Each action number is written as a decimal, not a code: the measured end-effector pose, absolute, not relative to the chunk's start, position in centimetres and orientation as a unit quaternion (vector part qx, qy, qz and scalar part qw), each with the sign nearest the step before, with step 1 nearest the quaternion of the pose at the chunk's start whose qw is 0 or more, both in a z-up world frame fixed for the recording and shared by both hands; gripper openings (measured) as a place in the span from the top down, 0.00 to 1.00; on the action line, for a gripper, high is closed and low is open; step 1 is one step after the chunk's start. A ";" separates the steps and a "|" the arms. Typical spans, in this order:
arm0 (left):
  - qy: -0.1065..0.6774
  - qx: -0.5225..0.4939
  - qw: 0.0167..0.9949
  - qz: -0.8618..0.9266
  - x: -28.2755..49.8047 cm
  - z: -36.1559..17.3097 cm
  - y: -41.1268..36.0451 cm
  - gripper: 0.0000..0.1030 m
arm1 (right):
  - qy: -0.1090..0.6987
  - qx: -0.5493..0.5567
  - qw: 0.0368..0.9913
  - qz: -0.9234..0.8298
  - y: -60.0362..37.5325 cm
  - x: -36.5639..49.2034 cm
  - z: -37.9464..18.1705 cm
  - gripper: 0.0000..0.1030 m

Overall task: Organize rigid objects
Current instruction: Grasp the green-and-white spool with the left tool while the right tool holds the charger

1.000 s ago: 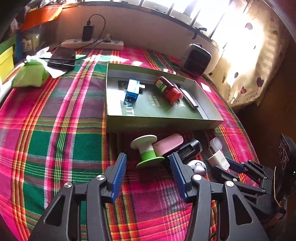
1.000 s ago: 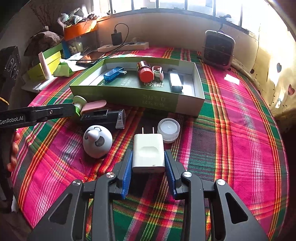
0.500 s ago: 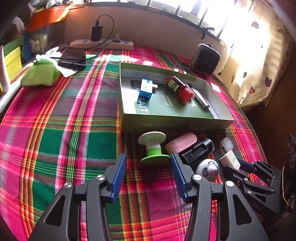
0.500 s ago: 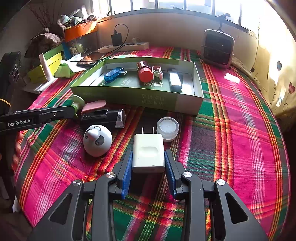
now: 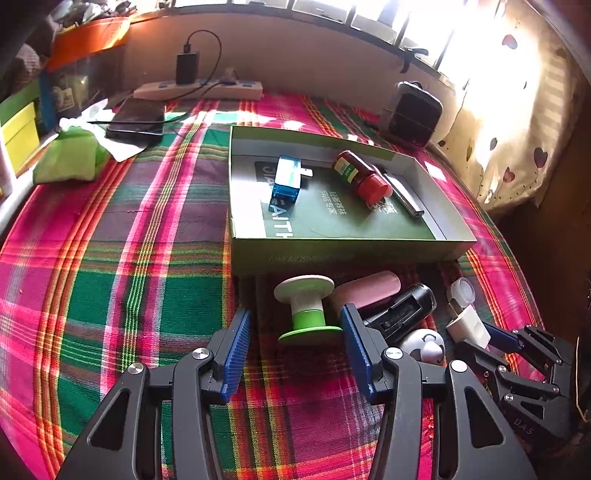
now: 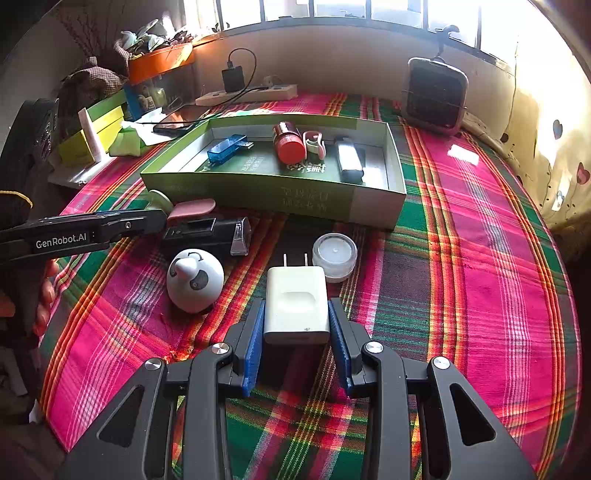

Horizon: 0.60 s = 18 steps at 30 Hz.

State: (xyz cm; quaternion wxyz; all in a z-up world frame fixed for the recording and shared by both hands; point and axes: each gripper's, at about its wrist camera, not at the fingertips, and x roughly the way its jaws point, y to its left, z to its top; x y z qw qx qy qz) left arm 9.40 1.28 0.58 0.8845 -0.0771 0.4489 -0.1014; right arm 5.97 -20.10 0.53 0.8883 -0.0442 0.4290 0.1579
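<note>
We see our left gripper (image 5: pixel 293 339) now nearer the green spool (image 5: pixel 308 310), which sits at twelve o'clock between its open jaws.

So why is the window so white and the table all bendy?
Left wrist view: sun through the window washes out that corner and the curtain. Right wrist view: a bright sun patch lies on the tablecloth. Both views: the fisheye lens curves the straight stripes and the box edges.
</note>
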 end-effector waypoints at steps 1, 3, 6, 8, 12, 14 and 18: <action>0.449 -0.078 0.884 -0.101 9.4 0.6 1.3 0.53 | 0.429 -0.044 0.888 0.158 -20.1 6.0 0.5 0.66; 0.447 -0.081 0.885 -0.102 9.4 0.6 1.4 0.53 | 0.429 -0.044 0.888 0.158 -20.1 6.0 0.5 0.66; 0.445 -0.087 0.885 -0.102 9.3 0.6 1.7 0.55 | 0.429 -0.044 0.888 0.158 -20.0 5.9 0.6 0.66; 0.445 -0.086 0.886 -0.097 9.2 0.6 1.8 0.64 | 0.429 -0.045 0.888 0.158 -20.0 5.9 0.6 0.66; 0.445 -0.089 0.886 -0.095 9.2 0.5 2.2 0.68 | 0.429 -0.045 0.888 0.157 -20.0 5.9 0.5 0.66; 0.445 -0.090 0.886 -0.095 9.2 0.5 2.2 0.68 | 0.429 -0.045 0.888 0.157 -20.0 5.9 0.5 0.66; 0.445 -0.091 0.886 -0.095 9.2 0.5 2.2 0.68 | 0.429 -0.045 0.888 0.158 -20.0 5.9 0.5 0.66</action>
